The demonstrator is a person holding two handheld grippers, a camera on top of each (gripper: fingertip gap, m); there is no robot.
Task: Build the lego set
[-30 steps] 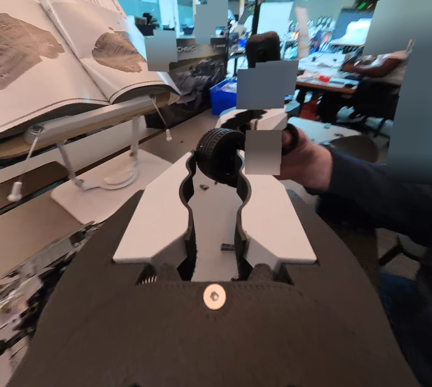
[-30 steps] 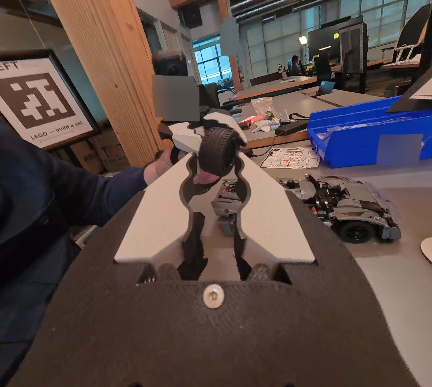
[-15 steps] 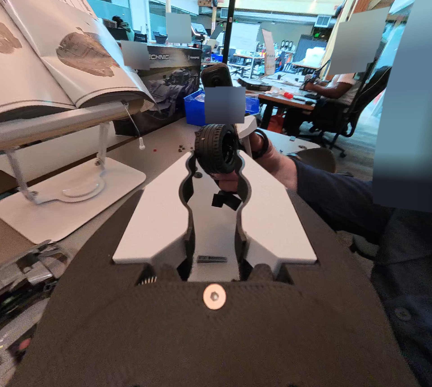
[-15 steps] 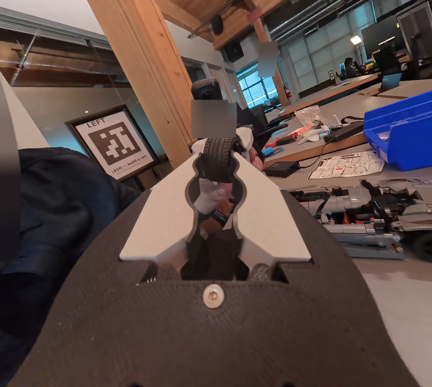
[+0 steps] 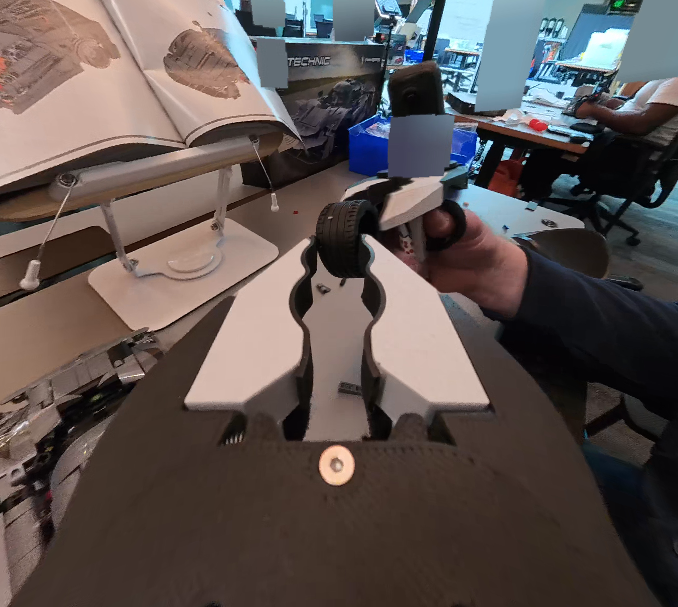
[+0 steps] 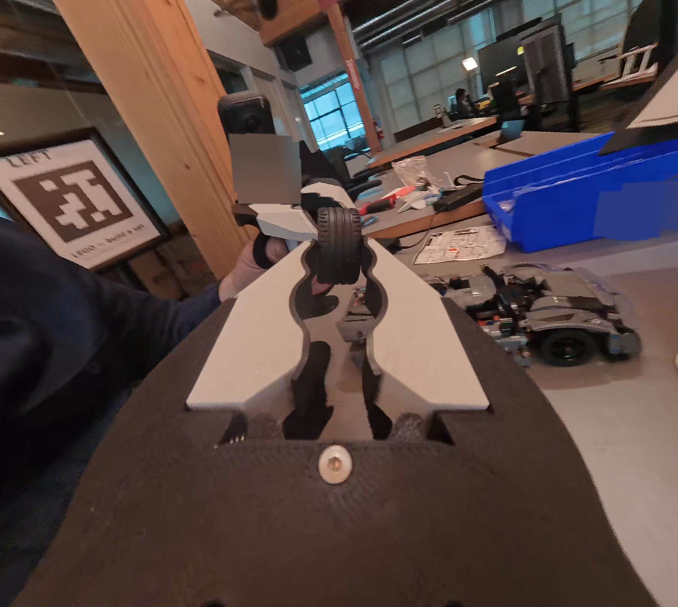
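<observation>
A black tyre is held in the air between both grippers, which face each other. My left gripper is shut on the tyre's sides. In the left wrist view, a white finger of the right gripper reaches the tyre from the far side. My right gripper is also shut on the tyre, with the left gripper's finger behind it. The partly built grey and black lego car lies on the table to the right. It also shows in the left wrist view.
An open instruction book rests on a white stand. The set's box and a blue bin stand behind. A printed sheet and small loose pieces lie on the table. A wooden post rises at the left. Left and right tips are no more than a few centimetres apart.
Both grippers kept the tyre between them. They tilted upward half a second ago and have dropped back toward the table. The tyre now shows its tread squarely in the right wrist view.
</observation>
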